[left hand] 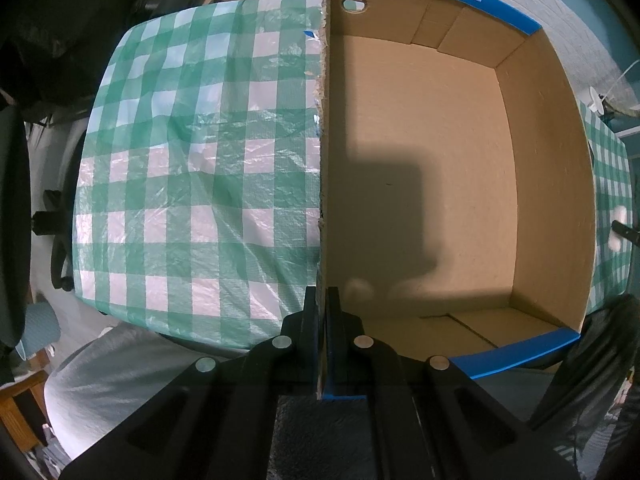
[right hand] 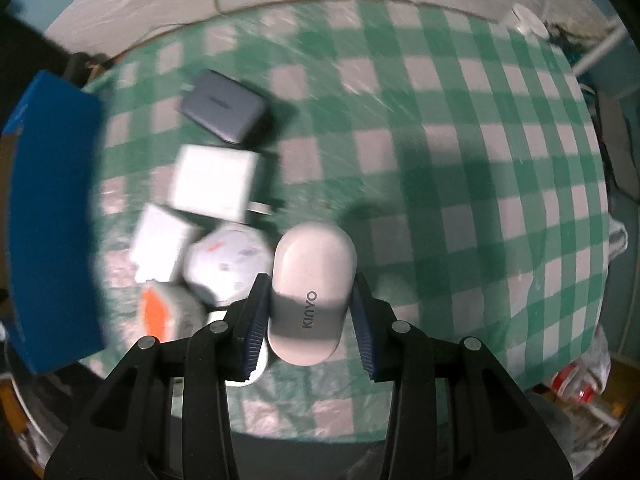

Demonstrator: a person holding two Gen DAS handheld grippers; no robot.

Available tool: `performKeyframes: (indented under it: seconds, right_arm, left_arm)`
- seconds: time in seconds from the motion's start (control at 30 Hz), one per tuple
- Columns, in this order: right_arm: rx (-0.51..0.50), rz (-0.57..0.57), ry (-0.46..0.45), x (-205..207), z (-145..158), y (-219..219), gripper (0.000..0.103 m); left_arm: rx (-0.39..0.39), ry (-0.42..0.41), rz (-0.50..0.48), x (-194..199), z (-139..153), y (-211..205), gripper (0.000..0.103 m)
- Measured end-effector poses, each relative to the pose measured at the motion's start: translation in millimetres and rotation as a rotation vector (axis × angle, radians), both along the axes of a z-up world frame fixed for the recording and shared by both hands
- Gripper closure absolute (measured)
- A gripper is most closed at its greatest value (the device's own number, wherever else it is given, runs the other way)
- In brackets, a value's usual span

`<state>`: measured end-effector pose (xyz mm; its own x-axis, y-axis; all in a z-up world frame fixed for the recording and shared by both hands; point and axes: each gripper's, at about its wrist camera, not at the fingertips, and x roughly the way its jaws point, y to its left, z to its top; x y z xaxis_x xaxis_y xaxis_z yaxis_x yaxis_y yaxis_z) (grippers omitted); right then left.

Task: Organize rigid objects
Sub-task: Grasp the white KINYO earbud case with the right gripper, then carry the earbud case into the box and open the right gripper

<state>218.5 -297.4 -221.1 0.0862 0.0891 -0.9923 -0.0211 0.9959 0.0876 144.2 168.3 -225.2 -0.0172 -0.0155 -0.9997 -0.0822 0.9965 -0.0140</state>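
Observation:
My left gripper [left hand: 322,300] is shut on the near wall of an empty cardboard box [left hand: 440,160] with blue outer sides, which rests on the green checked tablecloth [left hand: 192,152]. My right gripper [right hand: 310,304] is shut on a white oval KINYO adapter [right hand: 312,292] and holds it above the cloth. To its left lie a grey charger [right hand: 222,106], two white chargers [right hand: 214,182] [right hand: 160,244], a rounded white adapter [right hand: 228,266] and an orange-and-white piece [right hand: 160,316]. The box's blue side [right hand: 52,220] stands at the far left of the right wrist view.
The tablecloth [right hand: 460,180] stretches to the right of the held adapter. A white cable [right hand: 320,0] runs along the table's far edge. A bag with red packaging [right hand: 580,380] lies below the table at the right. Dark chairs [left hand: 40,40] stand at the left.

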Motion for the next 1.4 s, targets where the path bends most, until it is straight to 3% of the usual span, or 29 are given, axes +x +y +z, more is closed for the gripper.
performKeyframes:
  seconds: [0.17, 0.4, 0.57, 0.77, 0.97, 1.23, 1.4]
  right_arm:
    - [0.038, 0.078, -0.032, 4, 29, 44, 0.065]
    - [0.092, 0.195, -0.069, -11, 61, 69, 0.065]
    - [0.141, 0.287, -0.084, -6, 74, 127, 0.065]
    - [0.185, 0.389, -0.089, 0, 74, 194, 0.065]
    - [0.196, 0.479, -0.062, -2, 56, 245, 0.065]
    - [0.134, 0.544, -0.018, -9, 21, 270, 0.065]
    - [0.101, 0.561, -0.012, -16, 22, 272, 0.065]
  left_arm:
    - [0.0, -0.001, -0.001, 0, 0, 0, 0.1]
    - [0.0, -0.004, -0.005, -1, 0, 0, 0.1]
    - [0.001, -0.004, -0.008, 0, 0, 0, 0.1]
    - [0.003, -0.005, -0.012, -1, 0, -2, 0.1]
    - [0.006, -0.01, -0.014, -4, 0, -4, 0.1]
    - [0.008, -0.012, -0.018, -6, 0, -5, 0.1]
    - [0.009, -0.012, -0.019, -8, 1, -5, 0.1]
